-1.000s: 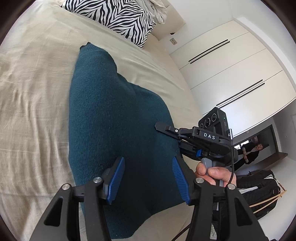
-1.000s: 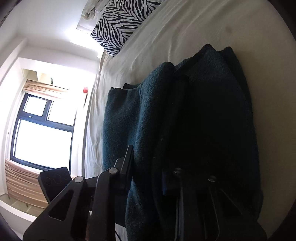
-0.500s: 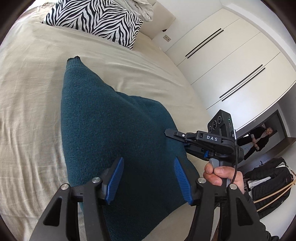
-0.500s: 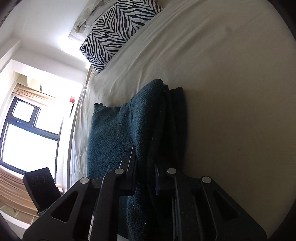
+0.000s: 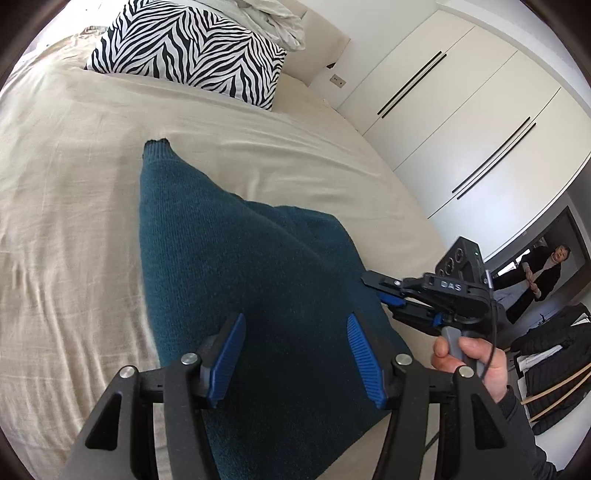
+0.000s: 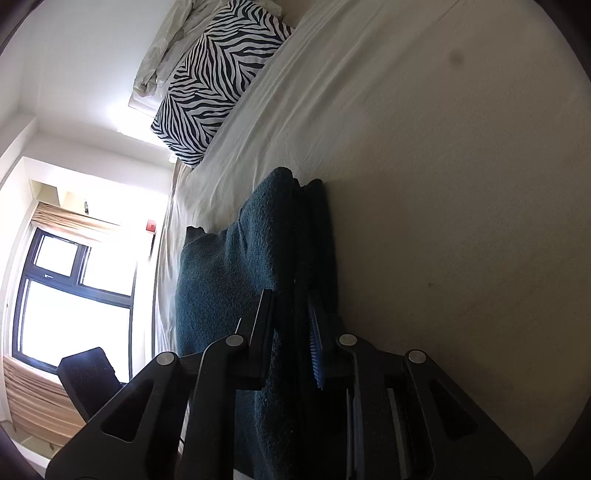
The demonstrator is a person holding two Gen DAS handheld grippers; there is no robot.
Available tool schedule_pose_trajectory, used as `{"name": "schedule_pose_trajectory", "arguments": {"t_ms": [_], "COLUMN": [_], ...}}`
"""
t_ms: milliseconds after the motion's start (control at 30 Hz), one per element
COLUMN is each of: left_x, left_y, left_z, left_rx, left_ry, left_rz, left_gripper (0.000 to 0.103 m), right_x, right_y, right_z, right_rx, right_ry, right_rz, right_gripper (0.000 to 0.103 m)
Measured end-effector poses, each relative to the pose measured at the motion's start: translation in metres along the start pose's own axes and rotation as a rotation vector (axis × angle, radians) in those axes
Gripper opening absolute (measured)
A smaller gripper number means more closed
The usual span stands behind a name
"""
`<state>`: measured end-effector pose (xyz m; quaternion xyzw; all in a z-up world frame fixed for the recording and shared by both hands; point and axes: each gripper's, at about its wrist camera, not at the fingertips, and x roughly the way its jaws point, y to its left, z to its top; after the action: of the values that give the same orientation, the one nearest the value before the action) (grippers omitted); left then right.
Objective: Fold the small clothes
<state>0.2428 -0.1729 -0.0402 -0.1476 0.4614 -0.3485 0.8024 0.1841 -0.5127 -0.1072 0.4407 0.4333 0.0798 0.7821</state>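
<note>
Teal knit garment (image 5: 236,280) lies on the bed (image 5: 66,192), partly folded, w/ one narrow cuffed end (image 5: 157,149) pointing toward the zebra pillow (image 5: 192,44) at the head of the bed. Its wide end is nearest the cameras, close to the bed's near edge.

Left gripper (image 5: 295,354): fingers (image 5: 227,360) stand fairly wide apart, blue pads facing each other, hovering over the garment's wide end; nothing pinched between them as far as the left wrist view shows.

Right gripper (image 6: 291,332): fingers (image 6: 316,347) narrow, w/ a thick fold of the garment (image 6: 221,280) between them along its edge farthest from the window (image 6: 70,295). Jaws have just been opening a little, and the fabric sits between them; pads look to be on the cloth. In the left wrist view the same gripper (image 5: 373,284) reaches in at the garment's edge on the side toward the wardrobe doors (image 5: 461,122), held by a hand (image 5: 472,358) in a dark sleeve.

Beyond the pillow, crumpled white bedding (image 5: 273,18). Past the wardrobe, a person (image 5: 535,273) stands in a doorway, well apart from the garment; dark bags (image 5: 554,365) lie on the floor nearby.
</note>
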Motion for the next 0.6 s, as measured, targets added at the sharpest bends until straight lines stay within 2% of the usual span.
{"name": "schedule_pose_trajectory", "arguments": {"t_ms": [67, 100, 167, 300, 333, 367, 400, 467, 600], "left_x": [0.003, 0.004, 0.007, 0.011, 0.011, 0.011, 0.010, 0.006, 0.000], "left_y": [0.006, 0.008, 0.007, -0.001, -0.003, -0.004, -0.005, -0.007, -0.013], "left_z": [0.001, -0.001, -0.006, -0.012, -0.012, -0.012, -0.012, -0.010, 0.002], "left_rx": [-0.015, -0.016, 0.000, 0.020, 0.023, 0.023, 0.024, 0.025, 0.053], "left_ry": [0.010, 0.018, 0.025, 0.029, 0.032, 0.035, 0.036, 0.027, -0.001], "left_rz": [0.001, 0.001, 0.013, 0.029, 0.029, 0.028, 0.030, 0.034, 0.051], "left_gripper": [0.060, 0.060, 0.060, 0.062, 0.062, 0.062, 0.062, 0.062, 0.062], "right_x": [-0.015, -0.023, -0.036, -0.037, -0.035, -0.034, -0.031, -0.030, -0.044], "right_y": [0.007, 0.011, 0.021, 0.024, 0.022, 0.020, 0.019, 0.012, 0.001], "right_z": [-0.008, -0.015, -0.030, -0.061, -0.068, -0.074, -0.078, -0.080, -0.080], "right_rx": [0.021, 0.010, -0.030, -0.071, -0.079, -0.095, -0.106, -0.098, -0.072], "right_ry": [0.010, 0.001, -0.013, 0.055, 0.068, 0.074, 0.078, 0.071, 0.017], "right_rz": [0.047, 0.066, 0.072, 0.000, -0.017, -0.026, -0.047, -0.094, -0.068], "right_gripper": [0.026, 0.039, 0.057, 0.057, 0.054, 0.043, 0.022, 0.007, 0.005]}}
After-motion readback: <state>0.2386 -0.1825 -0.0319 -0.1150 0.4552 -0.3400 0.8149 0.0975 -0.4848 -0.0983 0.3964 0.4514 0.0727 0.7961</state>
